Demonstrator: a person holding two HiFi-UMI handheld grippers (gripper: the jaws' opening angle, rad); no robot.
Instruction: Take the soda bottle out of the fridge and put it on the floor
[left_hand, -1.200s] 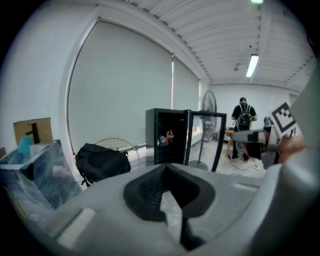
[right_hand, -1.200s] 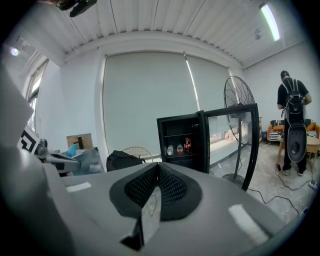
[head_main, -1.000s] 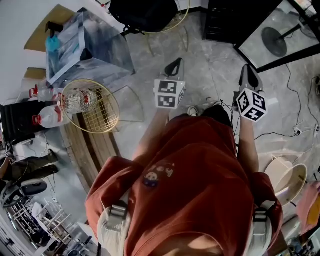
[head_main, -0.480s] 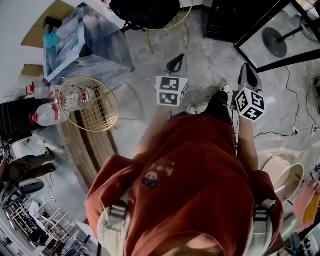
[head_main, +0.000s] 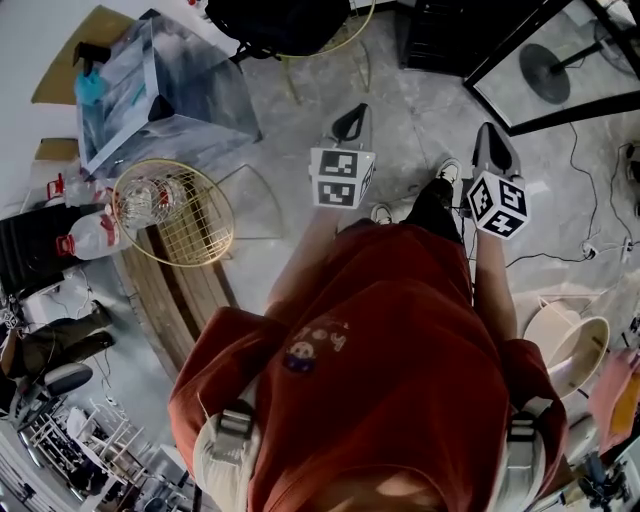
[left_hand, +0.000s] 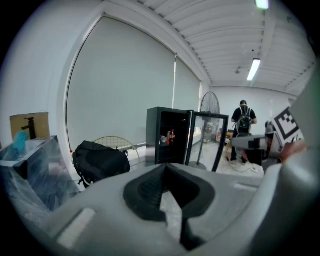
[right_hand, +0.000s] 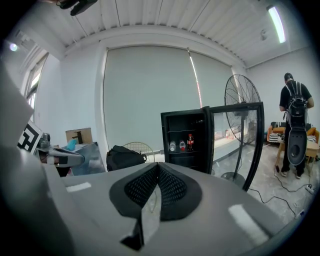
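Jaws pressed together, empty, I aim the left gripper (left_hand: 164, 167) and right gripper (right_hand: 157, 167) at the open fridge (right_hand: 172, 122), well off; the soda bottle (right_hand: 190, 142) stands at its shelf's right edge. Arriving unopened, I risk knocking it into neighbouring bottles (right_hand: 172, 146).

Bare floor (head_main: 420, 140) lies open ahead, right up to the fridge (right_hand: 186, 127), whose glass door (right_hand: 232, 140) stands swung wide. A standing fan (right_hand: 243, 97) crowds the space behind that door. A black backpack (right_hand: 124, 157) blocks the left side.
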